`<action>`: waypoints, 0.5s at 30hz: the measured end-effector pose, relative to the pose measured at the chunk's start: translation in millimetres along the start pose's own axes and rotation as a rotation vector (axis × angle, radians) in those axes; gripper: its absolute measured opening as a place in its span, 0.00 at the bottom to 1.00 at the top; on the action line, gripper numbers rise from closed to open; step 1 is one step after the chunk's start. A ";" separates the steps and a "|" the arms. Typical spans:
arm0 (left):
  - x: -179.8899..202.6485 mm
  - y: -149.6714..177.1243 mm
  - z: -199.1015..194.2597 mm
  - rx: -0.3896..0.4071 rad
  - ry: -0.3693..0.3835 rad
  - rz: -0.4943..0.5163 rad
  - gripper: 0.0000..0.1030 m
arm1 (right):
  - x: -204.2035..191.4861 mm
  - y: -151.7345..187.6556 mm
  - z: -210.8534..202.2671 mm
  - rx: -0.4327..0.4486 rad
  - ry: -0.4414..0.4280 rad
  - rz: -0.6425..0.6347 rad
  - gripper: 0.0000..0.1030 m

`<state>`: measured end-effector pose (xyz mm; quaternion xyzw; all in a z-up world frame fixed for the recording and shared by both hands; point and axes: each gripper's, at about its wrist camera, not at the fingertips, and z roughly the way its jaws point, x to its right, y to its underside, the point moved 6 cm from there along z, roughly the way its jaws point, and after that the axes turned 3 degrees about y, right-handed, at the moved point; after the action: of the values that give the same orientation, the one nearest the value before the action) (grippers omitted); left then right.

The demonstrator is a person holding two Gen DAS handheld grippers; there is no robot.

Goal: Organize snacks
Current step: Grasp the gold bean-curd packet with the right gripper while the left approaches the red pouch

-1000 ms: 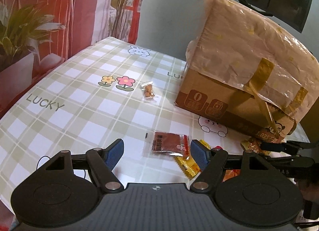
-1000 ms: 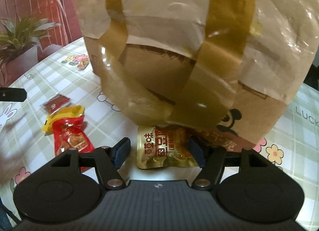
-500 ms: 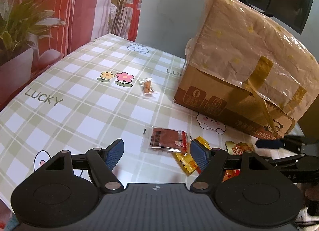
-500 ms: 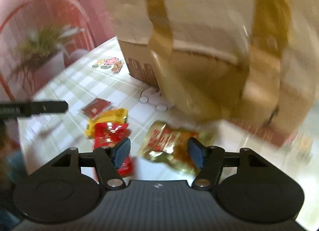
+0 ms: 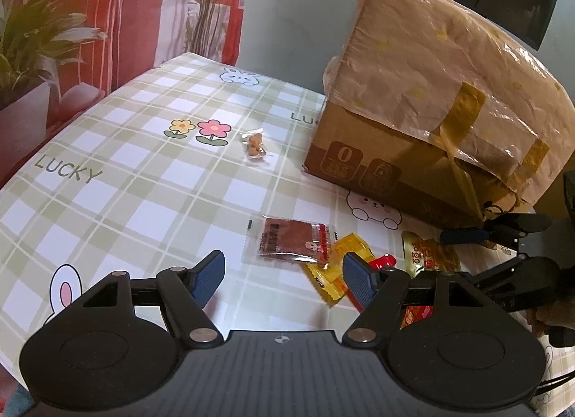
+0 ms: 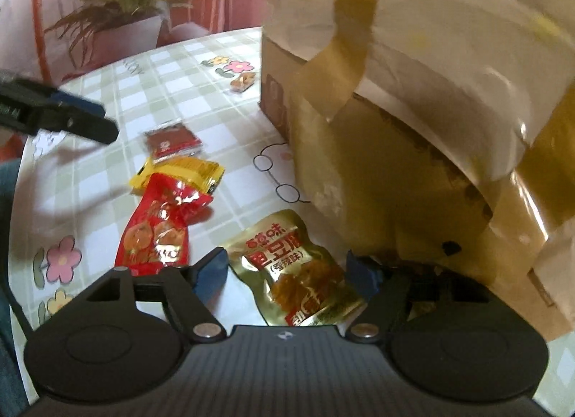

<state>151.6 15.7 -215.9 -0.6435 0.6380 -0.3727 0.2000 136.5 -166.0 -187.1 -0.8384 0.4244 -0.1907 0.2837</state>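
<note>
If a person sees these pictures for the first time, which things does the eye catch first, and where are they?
First comes the big cardboard box, wrapped in crinkled plastic and brown tape, at the far right of the checked tablecloth. Next come the bright snack packets in front of it: a gold packet between the open jaws of the right gripper, and a red packet to its left with a yellow packet just behind it.

A potted plant (image 5: 32,46) stands beyond the checked table (image 5: 118,179), against what looks like a red curtain (image 5: 143,3).
</note>
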 end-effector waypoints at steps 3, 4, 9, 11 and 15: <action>1.0 1.3 1.0 -0.006 0.003 0.002 0.70 | 4.8 3.2 -1.8 0.021 -0.007 0.055 0.75; 1.1 1.6 1.2 -0.009 0.002 0.003 0.69 | 3.4 3.9 -2.1 0.023 0.005 0.060 0.75; 0.5 2.0 0.7 -0.011 0.006 0.003 0.69 | -6.1 4.3 -8.2 -0.002 0.079 0.133 0.64; 0.4 2.3 0.3 -0.011 0.010 0.002 0.68 | -8.3 6.7 -11.0 -0.010 0.089 0.182 0.61; 3.0 4.4 -0.3 -0.018 0.021 0.005 0.67 | -11.4 9.4 -16.3 -0.016 0.063 0.240 0.61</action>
<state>148.1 12.3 -218.3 -0.6396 0.6450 -0.3732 0.1886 115.2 -166.3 -181.5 -0.7773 0.5321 -0.1782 0.2844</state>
